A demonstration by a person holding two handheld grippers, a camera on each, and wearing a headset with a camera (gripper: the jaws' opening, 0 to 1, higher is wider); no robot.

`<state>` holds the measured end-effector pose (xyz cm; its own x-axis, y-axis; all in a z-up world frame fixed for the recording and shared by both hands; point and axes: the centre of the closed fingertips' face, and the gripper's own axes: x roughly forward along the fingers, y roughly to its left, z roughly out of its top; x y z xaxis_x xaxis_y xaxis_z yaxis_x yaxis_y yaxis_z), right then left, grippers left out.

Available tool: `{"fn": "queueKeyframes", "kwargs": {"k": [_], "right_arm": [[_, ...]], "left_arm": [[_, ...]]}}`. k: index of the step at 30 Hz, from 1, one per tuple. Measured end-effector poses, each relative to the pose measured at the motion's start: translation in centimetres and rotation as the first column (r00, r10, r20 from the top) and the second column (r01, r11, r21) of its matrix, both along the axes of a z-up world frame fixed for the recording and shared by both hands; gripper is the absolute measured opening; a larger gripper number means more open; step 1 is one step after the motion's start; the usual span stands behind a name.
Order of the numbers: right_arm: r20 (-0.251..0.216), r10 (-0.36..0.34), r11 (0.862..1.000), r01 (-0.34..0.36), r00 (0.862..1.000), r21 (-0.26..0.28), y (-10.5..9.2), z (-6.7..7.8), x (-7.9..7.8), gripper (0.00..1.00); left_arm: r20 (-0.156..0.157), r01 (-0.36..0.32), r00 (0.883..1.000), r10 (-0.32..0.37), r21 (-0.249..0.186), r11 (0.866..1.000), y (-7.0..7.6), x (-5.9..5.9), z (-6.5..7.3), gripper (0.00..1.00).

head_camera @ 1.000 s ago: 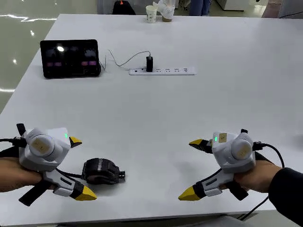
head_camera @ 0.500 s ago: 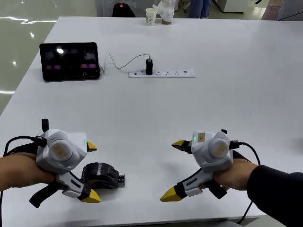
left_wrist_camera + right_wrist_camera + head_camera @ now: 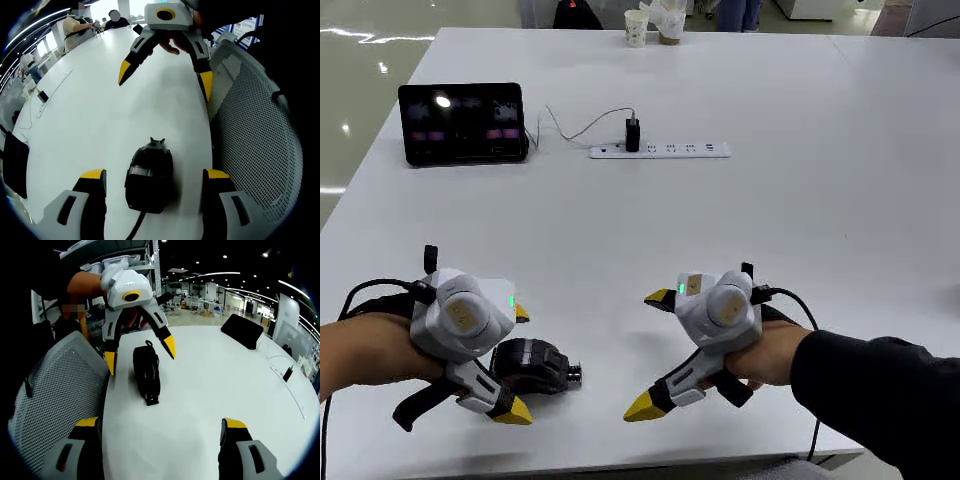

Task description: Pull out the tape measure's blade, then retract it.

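Black tape measure (image 3: 149, 177) lies between left gripper's (image 3: 154, 174) wide-open fingers (image 3: 93, 175); right gripper (image 3: 160, 422) gapes wide, empty.

Shows a black, rounded tape measure (image 3: 532, 365) with grey banding across its case, resting on the white tabletop (image 3: 740, 220) at about 7 o'clock in the head view, close to the near edge. Sits between the yellow tips of the left tongs (image 3: 518, 361), apart from both. Blade drawn in, with just the small end hook poking out toward 3 o'clock. In the left gripper view, points its hook to 12 o'clock and trails a dark strap from the 6 o'clock end.
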<state>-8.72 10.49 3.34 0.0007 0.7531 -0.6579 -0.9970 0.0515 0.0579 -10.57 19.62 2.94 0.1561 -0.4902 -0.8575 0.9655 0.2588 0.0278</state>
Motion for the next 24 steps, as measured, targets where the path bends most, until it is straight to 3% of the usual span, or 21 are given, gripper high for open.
{"fn": "queueKeyframes", "kwargs": {"k": [11, 19, 24], "right_arm": [[-0.021, 0.011, 1.0, -0.012, 1.0, -0.025, 1.3, -1.5, -0.4, 0.94], [-0.02, 0.012, 1.0, -0.012, 1.0, -0.008, 2.3, -1.0, -0.2, 0.91], [-0.014, 0.022, 1.0, -0.022, 1.0, -0.007, 2.9, -0.9, -0.4, 0.88]], "left_arm": [[0.022, 0.049, 0.999, -0.05, 0.029, 0.998, -0.4, 0.5, -0.3, 0.56], [0.009, 0.047, 0.999, -0.047, 0.005, 0.999, -1.0, 0.6, -0.2, 0.5], [0.012, 0.057, 0.998, -0.057, 0.023, 0.998, -0.9, 0.6, -0.2, 0.44]]}}
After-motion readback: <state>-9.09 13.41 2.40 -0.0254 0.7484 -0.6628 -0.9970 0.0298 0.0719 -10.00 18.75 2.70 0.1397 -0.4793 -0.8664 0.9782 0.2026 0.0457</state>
